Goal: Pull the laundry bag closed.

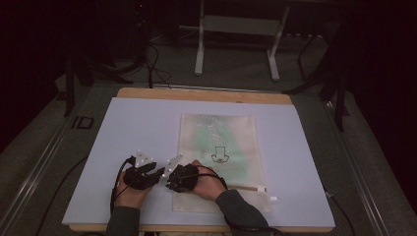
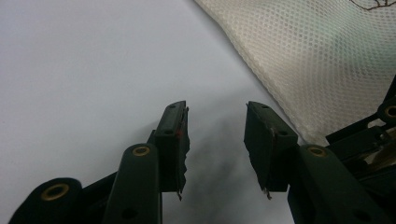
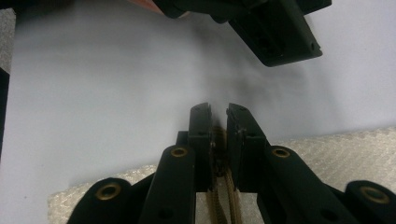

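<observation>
My right hand-held gripper [image 3: 219, 116] had its two black jaws drawn almost together, clamped on a narrow brownish strip [image 3: 223, 193] at the edge of the flat, cream-coloured mesh bag [image 3: 327, 147]. Whether that strip was a zipper or a trim band I could not tell. In the high view this right hand-held gripper [image 1: 169, 180] sat at the near left corner of the bag [image 1: 219, 147], which lay flat on the pale grey board covering the table [image 1: 133, 128] and stretched away from the gripper toward the far edge. A green shape showed faintly through the mesh, and a small black printed mark [image 1: 220, 155] lay on the bag just beyond my right hand [image 1: 206, 183].

My left hand-held gripper [image 2: 215, 126] rested just beside the right one, its jaws standing apart with nothing between them, only bare board beneath. The bag's woven edge [image 2: 322, 70] ran close past its right jaw without touching it. In the high view this left hand-held gripper [image 1: 157, 174] pointed toward the right one, their tips nearly meeting.
</observation>
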